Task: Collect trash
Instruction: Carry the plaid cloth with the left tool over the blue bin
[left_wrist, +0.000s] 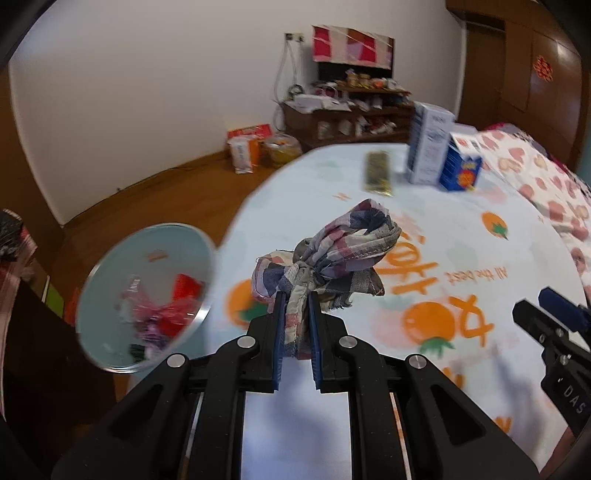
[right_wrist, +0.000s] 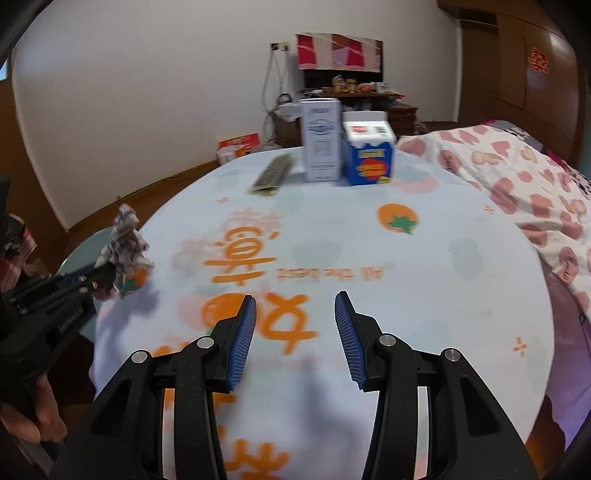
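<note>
My left gripper (left_wrist: 296, 295) is shut on a knotted plaid cloth scrap (left_wrist: 332, 254) and holds it above the left part of the round table (left_wrist: 498, 206). The cloth also shows at the left of the right wrist view (right_wrist: 125, 240), held by the left gripper (right_wrist: 101, 278). A light blue trash bin (left_wrist: 147, 295) with several pieces of trash inside stands on the floor left of the table. My right gripper (right_wrist: 295, 299) is open and empty above the table's near side; it shows in the left wrist view (left_wrist: 546, 314).
At the table's far side stand a white carton (right_wrist: 320, 140) and a blue and white carton (right_wrist: 369, 153), with a flat dark packet (right_wrist: 273, 177) lying beside them. A heart-patterned blanket (right_wrist: 517, 184) lies at the right. A cluttered cabinet (left_wrist: 343, 114) stands by the far wall.
</note>
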